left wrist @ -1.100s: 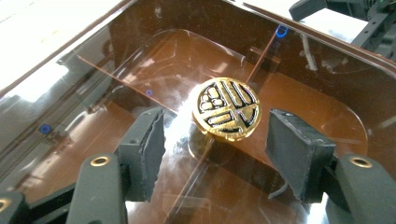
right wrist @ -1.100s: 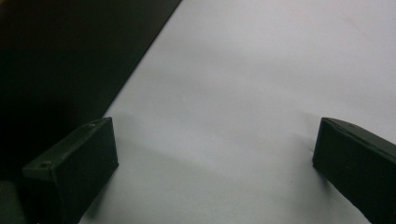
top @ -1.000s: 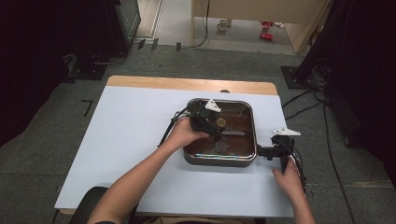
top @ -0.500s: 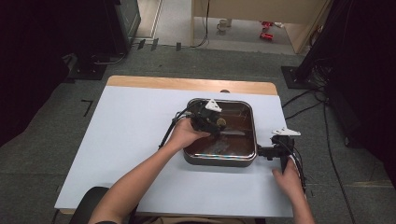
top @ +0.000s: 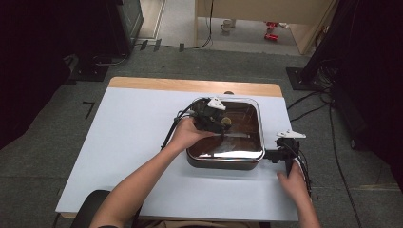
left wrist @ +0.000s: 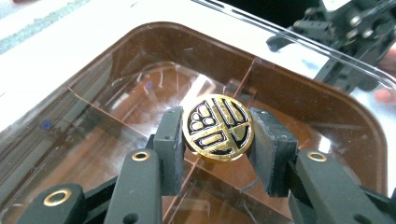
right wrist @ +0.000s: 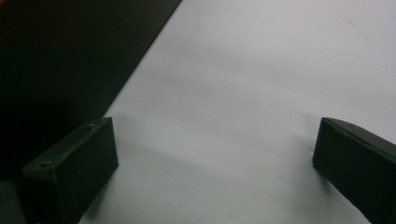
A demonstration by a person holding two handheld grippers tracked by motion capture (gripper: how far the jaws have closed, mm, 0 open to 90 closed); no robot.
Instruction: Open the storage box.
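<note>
1. High view: a square electric pan (top: 228,159) with a chrome rim and a clear glass lid (top: 244,124) stands on the right half of the pale table (top: 128,142). The left tongs (top: 219,124), held in the person's left hand (top: 186,134), reach over the lid and meet its round gold knob (top: 226,121) near the lid's middle.
2. High view: the right tongs (top: 272,154) lie just beside the pan's right edge, low over the table, with the right hand (top: 293,181) behind them. How wide they stand cannot be told here.
3. Left gripper view: the left tongs (left wrist: 217,135) have just been closing, and their two black pads now press on opposite sides of the gold knob (left wrist: 218,127), which sits between them. The knob's face carries a black-and-gold emblem of bars and curved shapes; no letters can be read on it.
4. Left gripper view: the brown-tinted lid (left wrist: 107,107) shows reflections and the pan's inside beneath it. The right tongs (left wrist: 348,39) appear farther off at the upper right.
5. Right gripper view: the right tongs (right wrist: 210,158) stand wide apart with nothing between the pads, just above the bare table (right wrist: 243,84). A dark mass (right wrist: 56,56), too dim to identify, occupies the upper left.
</note>
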